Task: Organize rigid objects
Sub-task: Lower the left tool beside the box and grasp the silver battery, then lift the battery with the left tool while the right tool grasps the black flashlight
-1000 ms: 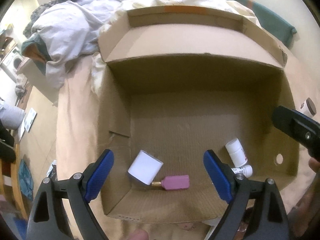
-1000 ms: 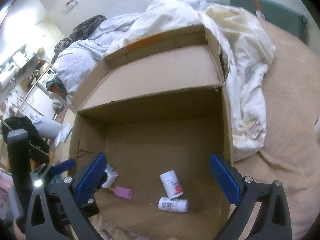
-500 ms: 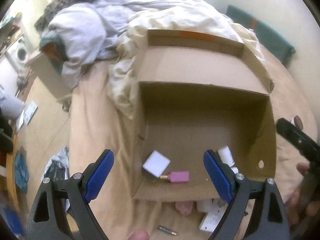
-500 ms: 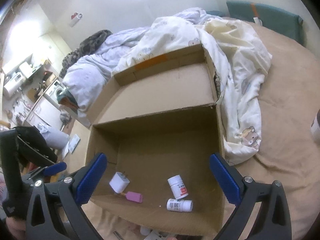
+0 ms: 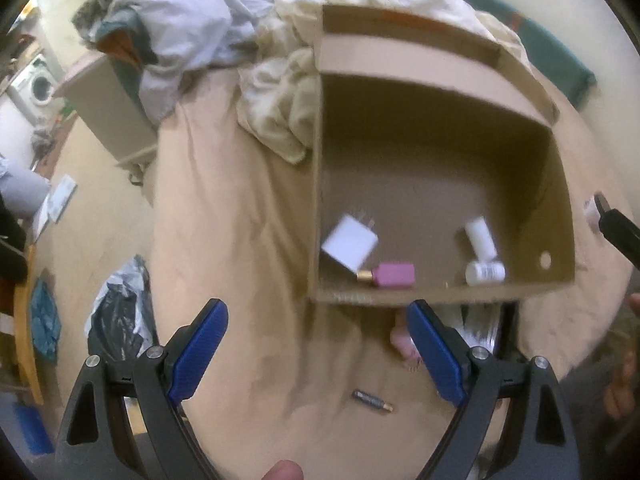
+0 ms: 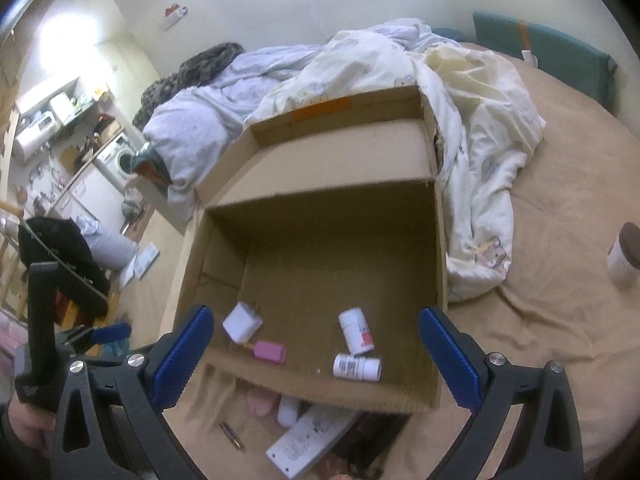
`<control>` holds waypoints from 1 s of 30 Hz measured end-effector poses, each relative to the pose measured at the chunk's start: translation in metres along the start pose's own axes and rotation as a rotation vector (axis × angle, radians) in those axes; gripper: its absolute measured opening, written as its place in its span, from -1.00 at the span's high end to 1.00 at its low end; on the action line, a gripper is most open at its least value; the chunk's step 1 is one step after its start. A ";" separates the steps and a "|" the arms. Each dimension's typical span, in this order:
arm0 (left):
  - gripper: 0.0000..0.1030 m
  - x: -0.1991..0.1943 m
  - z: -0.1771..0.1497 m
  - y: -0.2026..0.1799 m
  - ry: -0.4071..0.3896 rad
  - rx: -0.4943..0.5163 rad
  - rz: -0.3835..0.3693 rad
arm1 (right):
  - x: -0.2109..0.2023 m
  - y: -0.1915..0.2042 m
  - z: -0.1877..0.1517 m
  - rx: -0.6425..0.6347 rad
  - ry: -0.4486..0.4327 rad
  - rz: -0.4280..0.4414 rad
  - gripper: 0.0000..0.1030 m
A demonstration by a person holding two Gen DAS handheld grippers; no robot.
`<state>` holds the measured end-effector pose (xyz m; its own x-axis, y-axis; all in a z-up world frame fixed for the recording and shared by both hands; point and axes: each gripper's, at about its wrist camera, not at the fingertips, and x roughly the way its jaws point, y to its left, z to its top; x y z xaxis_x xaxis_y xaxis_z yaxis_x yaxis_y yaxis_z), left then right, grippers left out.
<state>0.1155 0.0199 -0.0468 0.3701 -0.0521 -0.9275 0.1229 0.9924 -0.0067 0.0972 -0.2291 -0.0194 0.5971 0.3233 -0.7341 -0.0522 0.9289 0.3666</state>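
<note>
Four items sit in the cardboard box on the tan bedsheet, all near its front wall: white USB charger at left, prongs pointing to the back; pink perfume bottle just beside it, gold cap toward the charger; two white pill bottles at right, both lying down, one pointing toward the back, the other crosswise just in front of it. In the left wrist view: same charger, pink bottle, pill bottles.

Left gripper has its jaws spread wide, nothing between them, over the sheet in front of the box's left corner. Right gripper also spread wide and empty, over the box's front edge.

Outside the box, on the sheet just in front of it: AA battery, white power strip, a small pink object and a small white object, both partly hidden by the box's front wall, too blurred to identify. White jar with brown lid stands well apart on the right. Rumpled duvet lies behind and to the right of the box. Washing machine in the far left background.
</note>
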 end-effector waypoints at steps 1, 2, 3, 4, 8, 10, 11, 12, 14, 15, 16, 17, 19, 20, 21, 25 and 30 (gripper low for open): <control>-0.74 0.004 -0.003 -0.003 0.017 0.023 -0.003 | 0.000 0.000 -0.003 0.001 0.009 -0.002 -1.00; -0.74 0.008 -0.006 -0.007 0.036 0.048 -0.002 | 0.000 -0.001 -0.007 0.002 0.023 -0.010 -1.00; -0.74 0.016 -0.010 -0.013 0.070 0.088 0.005 | 0.000 -0.002 -0.012 0.003 0.038 -0.024 -1.00; -0.74 0.021 -0.014 -0.016 0.094 0.106 0.013 | 0.001 -0.003 -0.015 0.006 0.052 -0.035 -1.00; -0.74 0.048 -0.034 -0.034 0.214 0.184 0.002 | 0.003 -0.012 -0.027 0.024 0.118 -0.033 -1.00; -0.74 0.055 -0.039 -0.043 0.247 0.242 -0.020 | 0.004 -0.017 -0.030 0.021 0.135 -0.024 -1.00; -0.74 0.060 -0.042 -0.048 0.267 0.269 -0.024 | 0.004 -0.020 -0.032 0.019 0.137 -0.029 -1.00; -0.74 0.067 -0.046 -0.053 0.297 0.305 -0.025 | 0.004 -0.024 -0.033 0.022 0.141 -0.042 -1.00; -0.74 0.078 -0.054 -0.060 0.335 0.347 -0.007 | 0.004 -0.033 -0.035 0.043 0.155 -0.050 -1.00; -0.74 0.083 -0.058 -0.064 0.352 0.371 0.001 | 0.004 -0.038 -0.036 0.059 0.161 -0.049 -1.00; -0.74 0.087 -0.060 -0.067 0.362 0.387 0.003 | 0.003 -0.043 -0.037 0.073 0.165 -0.049 -1.00; -0.74 0.090 -0.062 -0.070 0.371 0.404 0.005 | 0.003 -0.046 -0.038 0.084 0.168 -0.051 -1.00; -0.67 0.097 -0.067 -0.076 0.386 0.437 0.016 | 0.004 -0.052 -0.038 0.099 0.174 -0.057 -1.00; -0.63 0.099 -0.069 -0.078 0.392 0.453 0.025 | 0.004 -0.055 -0.038 0.108 0.178 -0.059 -1.00; -0.56 0.103 -0.072 -0.080 0.397 0.470 0.035 | 0.005 -0.056 -0.038 0.115 0.182 -0.062 -1.00; -0.20 0.110 -0.076 -0.082 0.422 0.475 0.019 | 0.007 -0.057 -0.037 0.124 0.189 -0.060 -1.00; 0.22 0.107 -0.077 -0.085 0.423 0.469 -0.008 | 0.011 -0.052 -0.037 0.108 0.202 -0.054 -1.00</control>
<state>0.0740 -0.0610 -0.1738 -0.0167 0.0850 -0.9962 0.5501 0.8328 0.0618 0.0771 -0.2676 -0.0680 0.4235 0.3131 -0.8501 0.0680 0.9247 0.3745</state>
